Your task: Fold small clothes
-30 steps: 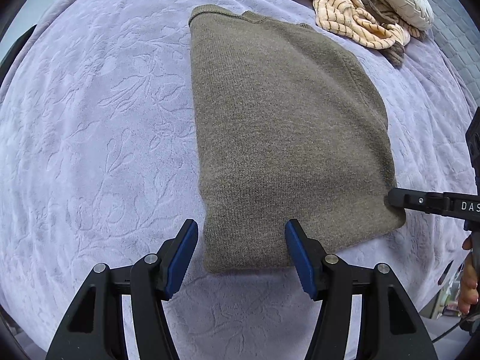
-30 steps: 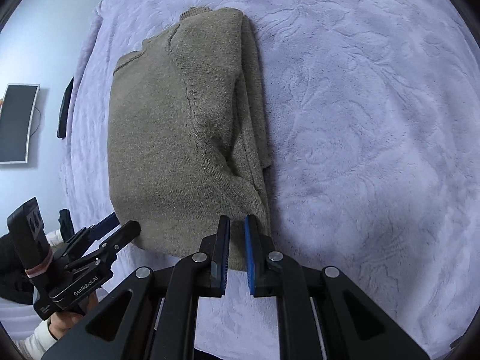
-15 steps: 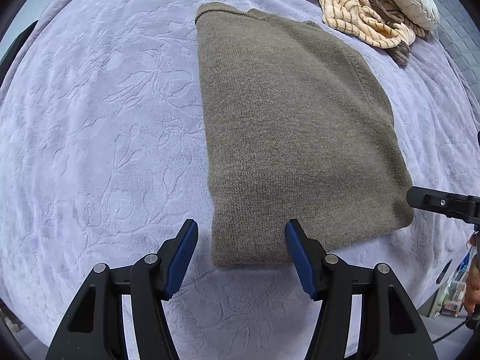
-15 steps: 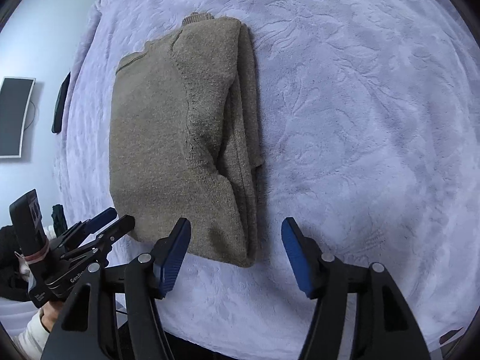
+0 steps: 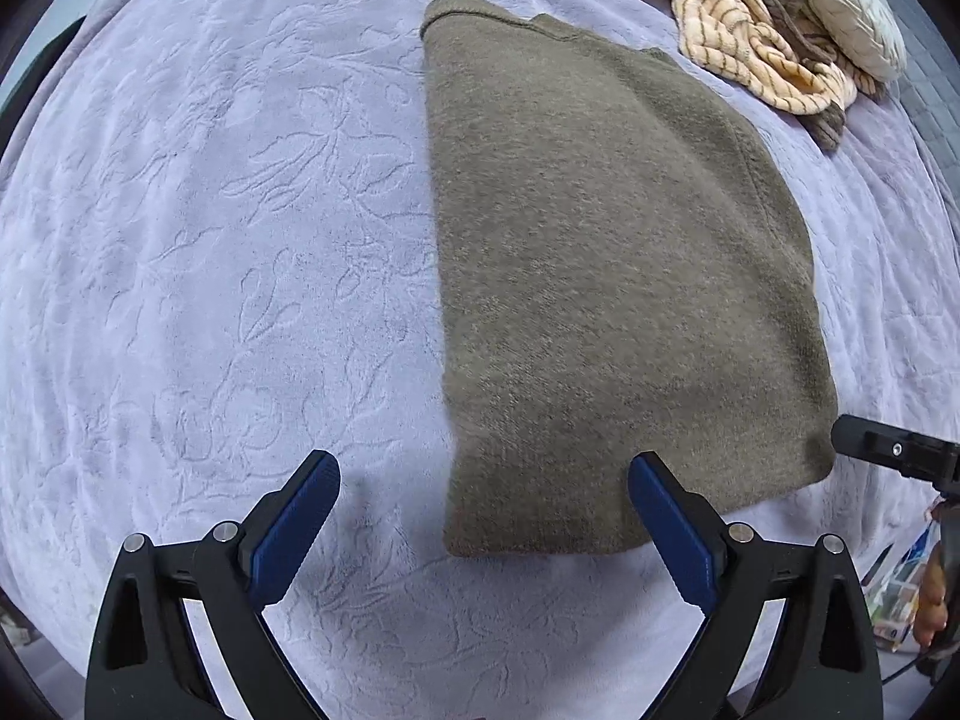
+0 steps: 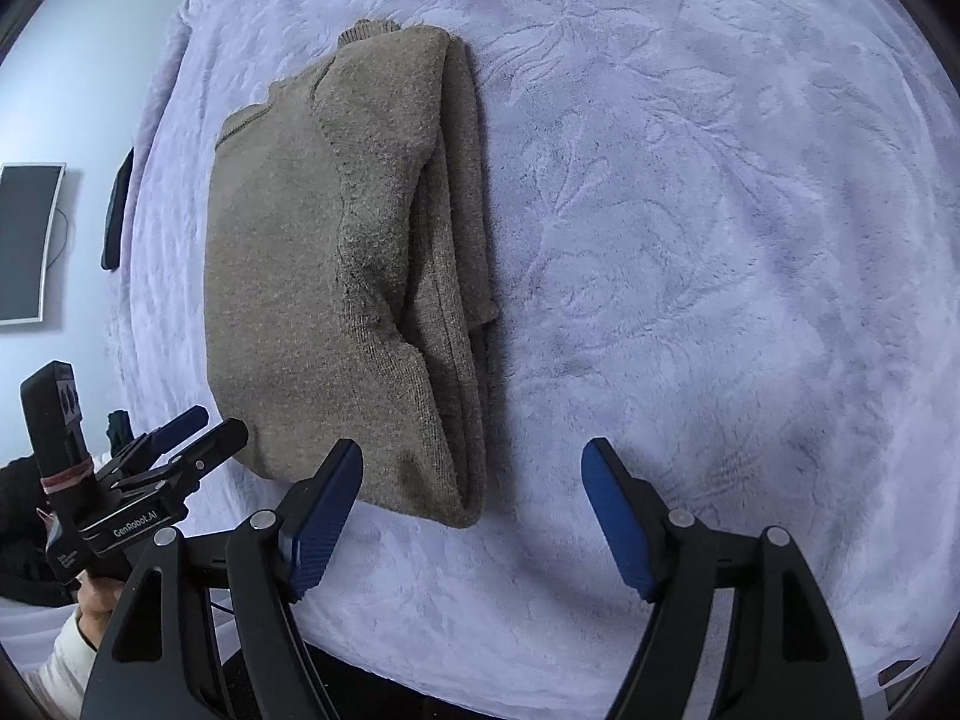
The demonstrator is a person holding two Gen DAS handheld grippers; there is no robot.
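The olive-brown knitted sweater (image 5: 606,276), folded into a long rectangle, lies flat on the lavender embossed plush blanket (image 5: 228,252). At its six o'clock edge the left gripper (image 5: 483,525) and right gripper (image 6: 471,516) hover spread wide, holding nothing. Cream striped garments (image 5: 738,42) lie piled at one o'clock.

A folded olive-brown knit sweater (image 5: 618,276) lies on a pale lavender plush blanket (image 5: 210,240) w/ an embossed leaf & flower pattern. Past it, a cream-yellow garment w/ thin brown stripes (image 5: 738,42), dark brown ribbed cuff, & an off-white cable-knit piece (image 5: 840,6). Left gripper (image 5: 483,531): black frame, blue ribbed pads. Right gripper (image 6: 471,519): same black & blue. Right view: pale blue-grey wall (image 6: 78,78), dark screen w/ white frame (image 6: 21,243).
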